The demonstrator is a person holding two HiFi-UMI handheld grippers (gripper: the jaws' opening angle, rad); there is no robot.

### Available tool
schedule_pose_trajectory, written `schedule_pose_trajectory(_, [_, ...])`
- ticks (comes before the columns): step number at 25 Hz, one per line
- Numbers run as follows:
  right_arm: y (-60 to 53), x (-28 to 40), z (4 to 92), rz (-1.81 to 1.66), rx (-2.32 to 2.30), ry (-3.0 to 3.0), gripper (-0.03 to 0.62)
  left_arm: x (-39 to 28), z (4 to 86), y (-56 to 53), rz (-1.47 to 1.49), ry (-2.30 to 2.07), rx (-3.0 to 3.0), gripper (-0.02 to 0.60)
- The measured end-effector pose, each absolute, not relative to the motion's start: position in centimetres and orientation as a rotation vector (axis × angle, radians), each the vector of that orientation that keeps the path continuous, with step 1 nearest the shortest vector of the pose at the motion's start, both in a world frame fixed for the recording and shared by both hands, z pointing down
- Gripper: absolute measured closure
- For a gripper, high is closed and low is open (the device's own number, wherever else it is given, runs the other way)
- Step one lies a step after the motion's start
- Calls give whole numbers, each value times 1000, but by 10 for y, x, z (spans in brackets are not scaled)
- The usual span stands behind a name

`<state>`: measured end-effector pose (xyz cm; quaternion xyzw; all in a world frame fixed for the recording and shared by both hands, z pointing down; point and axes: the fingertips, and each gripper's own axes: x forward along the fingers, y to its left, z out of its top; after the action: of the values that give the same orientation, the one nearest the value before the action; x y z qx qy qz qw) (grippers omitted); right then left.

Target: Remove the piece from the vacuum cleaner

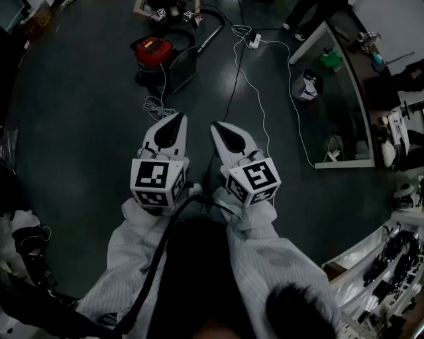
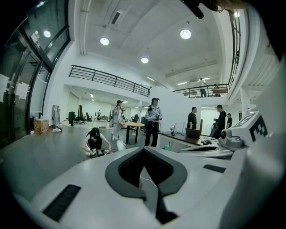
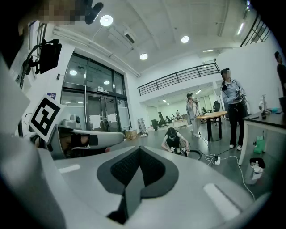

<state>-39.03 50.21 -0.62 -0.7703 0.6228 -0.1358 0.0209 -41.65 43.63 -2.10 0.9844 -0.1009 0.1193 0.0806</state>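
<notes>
The vacuum cleaner (image 1: 158, 55), red on top with a black body, stands on the dark floor well ahead of me, and its hose and tube (image 1: 211, 34) curve off to the right. My left gripper (image 1: 177, 119) and right gripper (image 1: 216, 126) are held side by side near my body, pointing toward the vacuum but far short of it. Both are shut with nothing between the jaws. In the left gripper view the left gripper (image 2: 144, 150) has its dark pads meeting. The right gripper (image 3: 139, 149) looks the same in its own view. The vacuum is hidden in both gripper views.
A person (image 1: 165, 9) crouches on the floor just beyond the vacuum. A power strip (image 1: 254, 40) with a white cable (image 1: 265, 99) lies to the right. A glass-topped table (image 1: 338, 99) and a small white bin (image 1: 308, 85) stand at the right. Other people (image 2: 153, 120) stand farther back.
</notes>
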Motion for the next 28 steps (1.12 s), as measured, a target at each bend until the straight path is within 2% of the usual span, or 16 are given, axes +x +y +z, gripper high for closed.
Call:
schedule_pose_trajectory(11, [503,-385,-6,-417,-2369,1935,594,-410,-16,441,378,-301,2943,577])
schedule_pose_trajectory(17, [500,-355,9,-470,-2411,1878,592,-378,2,437,427,-275,2929,577])
schedule_pose_trajectory(23, [494,-272,36,-554,-2408,1850,592,-309,38,424,511,-277,2888,577])
schedule_pose_trajectory(28, [467,-166,59,-592,-2373,1943,592,-211,63,390,534,-355,2849,577])
